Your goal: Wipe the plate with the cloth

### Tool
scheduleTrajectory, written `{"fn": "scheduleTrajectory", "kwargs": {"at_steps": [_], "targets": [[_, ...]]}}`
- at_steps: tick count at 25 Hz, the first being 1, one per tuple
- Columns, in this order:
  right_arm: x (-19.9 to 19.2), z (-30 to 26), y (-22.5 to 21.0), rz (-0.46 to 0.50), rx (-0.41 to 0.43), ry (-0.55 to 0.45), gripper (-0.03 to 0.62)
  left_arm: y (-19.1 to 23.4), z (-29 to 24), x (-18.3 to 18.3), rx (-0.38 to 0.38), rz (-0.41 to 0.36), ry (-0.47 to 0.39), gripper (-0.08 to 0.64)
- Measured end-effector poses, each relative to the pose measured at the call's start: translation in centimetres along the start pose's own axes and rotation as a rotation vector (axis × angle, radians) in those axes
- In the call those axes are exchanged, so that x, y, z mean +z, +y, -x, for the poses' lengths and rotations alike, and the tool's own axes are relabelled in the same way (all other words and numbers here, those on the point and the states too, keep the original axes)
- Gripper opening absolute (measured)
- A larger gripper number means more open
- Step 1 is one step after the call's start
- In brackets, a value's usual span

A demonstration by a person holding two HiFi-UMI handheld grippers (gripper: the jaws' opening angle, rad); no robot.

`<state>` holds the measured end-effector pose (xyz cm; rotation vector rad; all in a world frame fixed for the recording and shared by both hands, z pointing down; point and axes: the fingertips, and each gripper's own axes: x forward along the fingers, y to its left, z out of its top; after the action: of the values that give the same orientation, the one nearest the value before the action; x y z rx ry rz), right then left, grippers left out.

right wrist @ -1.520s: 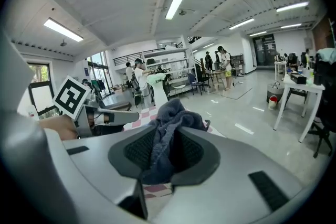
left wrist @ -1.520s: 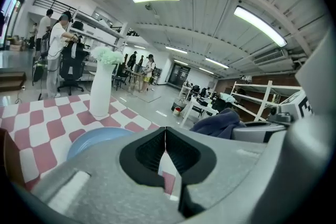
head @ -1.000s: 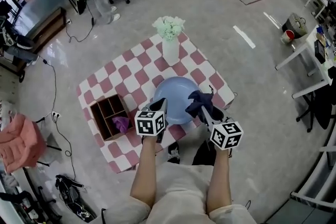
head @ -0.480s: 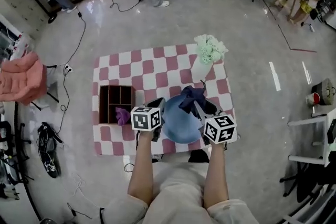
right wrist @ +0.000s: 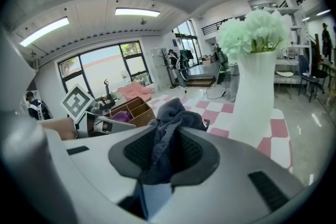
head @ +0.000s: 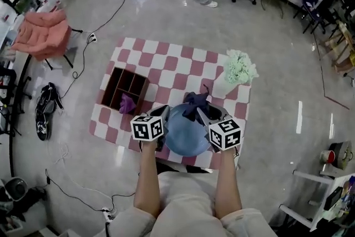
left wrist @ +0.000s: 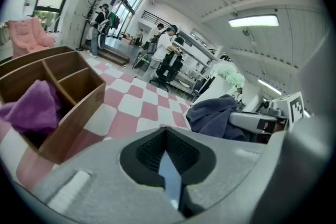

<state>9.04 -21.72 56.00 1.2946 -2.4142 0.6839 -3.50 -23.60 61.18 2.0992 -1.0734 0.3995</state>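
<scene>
The pale blue plate is over the near edge of the checked table, held between both grippers. My left gripper is shut on the plate's left rim, and a thin blue edge shows between its pads. My right gripper is shut on the dark navy cloth, which bunches over the plate's far right rim. In the right gripper view the cloth is pinched between the jaws, with a strip of the plate below it. The cloth also shows in the left gripper view.
A wooden divided box with a purple cloth stands left of the plate. A white vase of pale green flowers stands at the table's far right, close to the right gripper. Chairs, cables and people are on the floor around.
The head view has swung round the table. Both grippers have turned and shifted together with the plate, and the cloth now sits at the plate's far rim instead of its right side.
</scene>
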Motion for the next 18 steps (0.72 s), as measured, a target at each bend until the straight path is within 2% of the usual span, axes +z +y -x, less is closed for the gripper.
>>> {"fn": "scheduleTrajectory", "kwargs": {"at_steps": [5, 9, 12, 14, 18], "targets": [[-2.2, -2.2, 1.7, 0.074, 0.127, 0.079, 0.101, 2.2, 2.1, -4.2, 0.075, 0.145, 0.006, 0.009], [-3.2, -3.5, 3.5, 0.088, 0.211, 0.098, 0.101, 3.4, 3.5, -8.3, 0.129, 0.168, 0.084, 0.011], [-3.8, -4.1, 4.4, 0.102, 0.246, 0.110, 0.101, 3.5, 3.7, -10.4, 0.112, 0.198, 0.136, 0.016], [-4.3, -4.2, 4.6, 0.120, 0.257, 0.131, 0.101, 3.5, 3.5, -11.1, 0.098, 0.241, 0.146, 0.046], [-7.0, -3.0, 5.2, 0.225, 0.350, 0.279, 0.103, 3.7, 2.3, -12.3, 0.087, 0.279, 0.203, 0.090]]}}
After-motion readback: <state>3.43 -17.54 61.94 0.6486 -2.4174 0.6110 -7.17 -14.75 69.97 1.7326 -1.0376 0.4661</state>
